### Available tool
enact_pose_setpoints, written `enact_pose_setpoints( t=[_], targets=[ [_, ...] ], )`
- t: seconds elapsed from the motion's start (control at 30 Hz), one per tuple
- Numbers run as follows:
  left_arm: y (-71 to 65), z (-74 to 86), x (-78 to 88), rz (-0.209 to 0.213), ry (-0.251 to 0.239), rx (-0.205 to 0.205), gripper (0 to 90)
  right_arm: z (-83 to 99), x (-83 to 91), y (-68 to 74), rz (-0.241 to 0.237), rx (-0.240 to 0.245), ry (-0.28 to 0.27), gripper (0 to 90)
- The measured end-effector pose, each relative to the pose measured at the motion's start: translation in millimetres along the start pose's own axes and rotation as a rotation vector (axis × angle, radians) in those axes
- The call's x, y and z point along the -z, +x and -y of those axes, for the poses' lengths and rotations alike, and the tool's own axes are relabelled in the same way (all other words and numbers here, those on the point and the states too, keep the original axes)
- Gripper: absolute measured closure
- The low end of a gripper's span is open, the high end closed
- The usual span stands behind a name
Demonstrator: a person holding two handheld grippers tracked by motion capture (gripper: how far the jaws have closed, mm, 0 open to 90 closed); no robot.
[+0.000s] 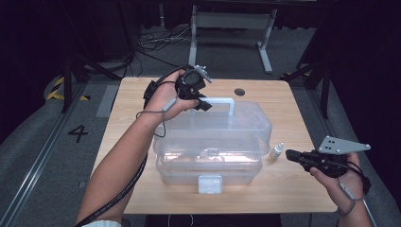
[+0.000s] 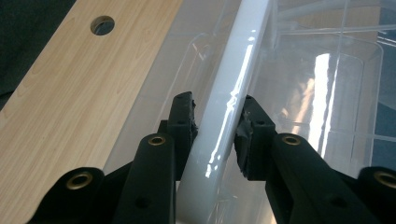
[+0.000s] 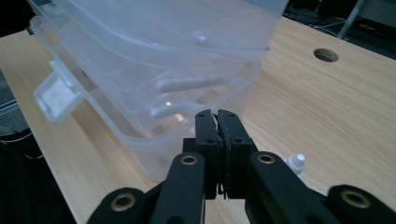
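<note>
Clear storage box (image 1: 213, 142): table (image 1: 293, 189) centre | left gripper (image 1: 201, 101): jaws astride white handle (image 2: 224, 102) at far left, pads touching it | right gripper (image 3: 217, 122): jaws pressed together, empty, right of box near small bottle (image 1: 277, 151)

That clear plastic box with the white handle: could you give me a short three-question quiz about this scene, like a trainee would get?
1. True or false: the left gripper has the white handle of the clear box between its jaws.
2. The right gripper is: A) shut on nothing, B) shut on the small bottle, C) wide open.
3. On which side of the box does the bottle stand in the high view?

Key: 1 true; 2 A; 3 its right side, on the table.
</note>
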State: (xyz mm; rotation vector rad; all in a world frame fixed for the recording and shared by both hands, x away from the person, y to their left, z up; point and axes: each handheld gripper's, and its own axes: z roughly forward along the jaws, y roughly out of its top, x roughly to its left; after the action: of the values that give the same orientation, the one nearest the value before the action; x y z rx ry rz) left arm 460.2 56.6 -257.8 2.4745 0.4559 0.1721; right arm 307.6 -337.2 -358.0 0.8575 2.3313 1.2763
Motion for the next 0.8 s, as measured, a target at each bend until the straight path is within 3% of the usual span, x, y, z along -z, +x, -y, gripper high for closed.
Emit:
enact_pose_setpoints(
  t=[0.33,0.47,0.8],
  targets=[
    [11.5,-2.4,-0.5,0.016,-0.018,0.014,70.5,-4.4,-11.2,9.3,-0.051,0.016,-0.019,90.0],
    [14.6,-3.5,-0.7,0.013,-0.021,0.022,70.0,-5.5,-14.0,8.6,-0.050,0.027,-0.030,90.0],
    [29.6,-5.3,-2.7,0.041,-0.041,0.054,69.3,-11.7,-28.1,13.2,-0.108,0.021,-0.095,90.0]
  ],
)
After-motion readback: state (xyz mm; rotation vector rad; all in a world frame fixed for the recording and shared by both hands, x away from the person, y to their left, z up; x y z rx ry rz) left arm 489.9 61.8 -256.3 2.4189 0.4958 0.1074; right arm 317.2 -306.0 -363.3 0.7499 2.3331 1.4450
